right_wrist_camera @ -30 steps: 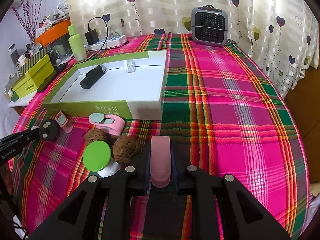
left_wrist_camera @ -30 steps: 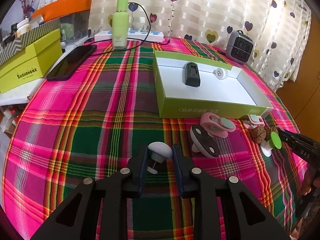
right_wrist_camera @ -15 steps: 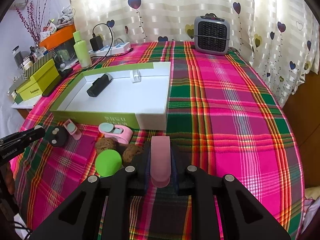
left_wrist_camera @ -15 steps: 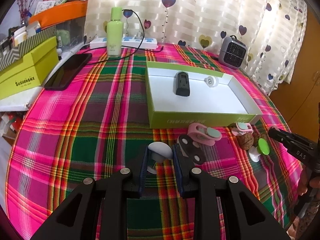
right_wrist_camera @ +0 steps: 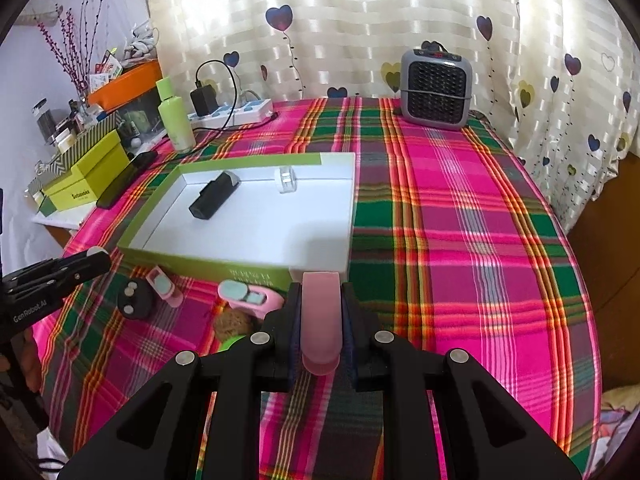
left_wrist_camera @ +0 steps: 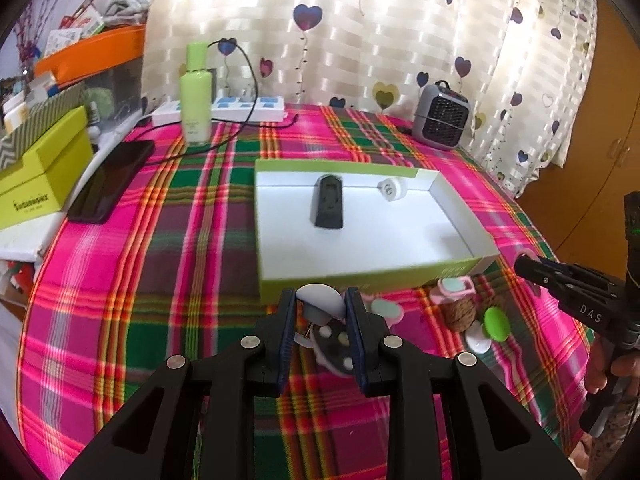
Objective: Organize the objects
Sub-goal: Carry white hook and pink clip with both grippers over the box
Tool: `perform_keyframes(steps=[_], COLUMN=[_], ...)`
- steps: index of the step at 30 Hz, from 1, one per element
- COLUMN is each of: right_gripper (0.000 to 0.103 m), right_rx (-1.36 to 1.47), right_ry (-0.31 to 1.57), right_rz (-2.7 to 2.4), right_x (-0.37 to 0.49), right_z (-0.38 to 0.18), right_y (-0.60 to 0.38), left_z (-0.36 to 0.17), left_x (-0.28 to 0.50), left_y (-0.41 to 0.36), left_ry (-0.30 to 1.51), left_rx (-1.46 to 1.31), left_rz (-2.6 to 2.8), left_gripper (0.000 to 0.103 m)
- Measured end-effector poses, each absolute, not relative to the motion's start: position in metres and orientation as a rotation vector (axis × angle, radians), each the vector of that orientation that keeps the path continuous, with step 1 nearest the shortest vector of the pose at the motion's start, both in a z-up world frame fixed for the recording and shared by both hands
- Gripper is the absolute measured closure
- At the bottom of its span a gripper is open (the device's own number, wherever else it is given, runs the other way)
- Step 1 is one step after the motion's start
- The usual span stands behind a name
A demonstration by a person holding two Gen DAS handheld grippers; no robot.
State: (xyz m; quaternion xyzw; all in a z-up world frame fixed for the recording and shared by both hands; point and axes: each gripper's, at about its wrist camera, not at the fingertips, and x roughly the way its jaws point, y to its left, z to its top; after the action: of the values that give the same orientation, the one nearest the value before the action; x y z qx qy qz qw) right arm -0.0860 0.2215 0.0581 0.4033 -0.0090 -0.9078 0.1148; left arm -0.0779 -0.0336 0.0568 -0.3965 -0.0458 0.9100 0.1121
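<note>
My left gripper (left_wrist_camera: pixel 320 304) is shut on a small white mushroom-shaped piece (left_wrist_camera: pixel 320 296), held above the table just before the green box (left_wrist_camera: pixel 372 276). My right gripper (right_wrist_camera: pixel 321 300) is shut on a pink flat piece (right_wrist_camera: pixel 321 316), near the box's front right corner (right_wrist_camera: pixel 320 268). The box holds a black block (left_wrist_camera: pixel 329 206) and a small white round piece (left_wrist_camera: pixel 391 189). On the cloth before the box lie a black disc (right_wrist_camera: pixel 135 300), two pink clips (right_wrist_camera: pixel 250 295) (right_wrist_camera: pixel 164 284), walnuts (left_wrist_camera: pixel 458 312) and a green-capped white piece (left_wrist_camera: pixel 494 324).
A grey fan heater (right_wrist_camera: pixel 435 88) stands at the table's far edge. A green bottle (left_wrist_camera: pixel 196 96), a power strip (left_wrist_camera: pixel 240 108) with cable, a black phone (left_wrist_camera: pixel 110 180) and stacked green boxes (left_wrist_camera: pixel 40 176) are at the left.
Both grippers have lifted and moved forward toward the green box, each still holding its piece. The loose items on the cloth now lie under and beside the fingers.
</note>
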Motion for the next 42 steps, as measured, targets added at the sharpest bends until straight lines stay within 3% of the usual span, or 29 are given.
perform_keyframes(steps=[42], right_gripper=[0.085], right_rx=[1.219], right_ry=[0.02], right_rz=[-2.603], right_x=[-0.201], right_z=[0.055], right_y=[0.2], left_z=[0.059], left_x=[-0.204], left_y=[0.039], left_ry=[-0.093], left_rx=[-1.163], left_rz=[2.531], left_gripper=[0.081])
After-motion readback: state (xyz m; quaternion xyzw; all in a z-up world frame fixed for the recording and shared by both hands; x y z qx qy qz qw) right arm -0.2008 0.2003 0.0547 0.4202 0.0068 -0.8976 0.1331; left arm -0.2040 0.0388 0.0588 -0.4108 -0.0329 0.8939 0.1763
